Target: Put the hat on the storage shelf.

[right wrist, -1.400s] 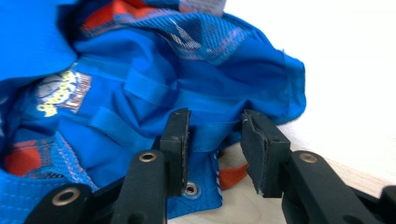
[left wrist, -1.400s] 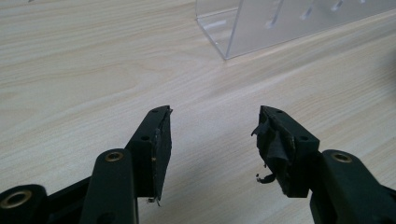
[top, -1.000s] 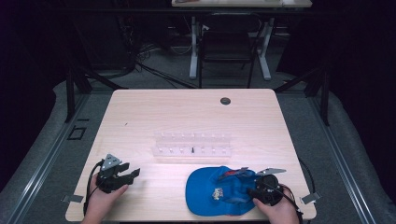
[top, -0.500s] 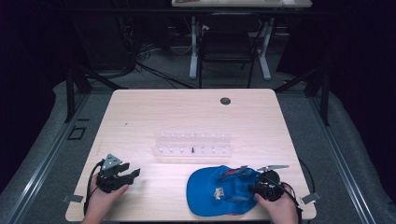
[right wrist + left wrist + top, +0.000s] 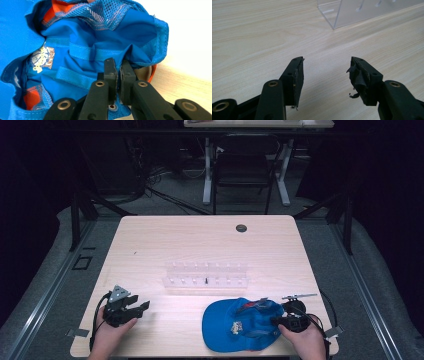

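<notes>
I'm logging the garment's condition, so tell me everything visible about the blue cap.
The blue fabric baseball cap lies crumpled on the light wooden table near its front edge, inside facing up. It shows mesh panels, orange trim, stitched inner bands and a printed label. The right gripper is shut on a fold of its fabric.

blue cap [image 5: 75,50], printed emblem, lettering unreadable

One worktop [image 5: 165,240], carrying one blue cap [image 5: 240,325] and one clear plastic rack [image 5: 206,276]; two grippers, a left gripper [image 5: 142,306] and a right gripper [image 5: 275,321]; one round black grommet [image 5: 241,228] near the far edge
</notes>
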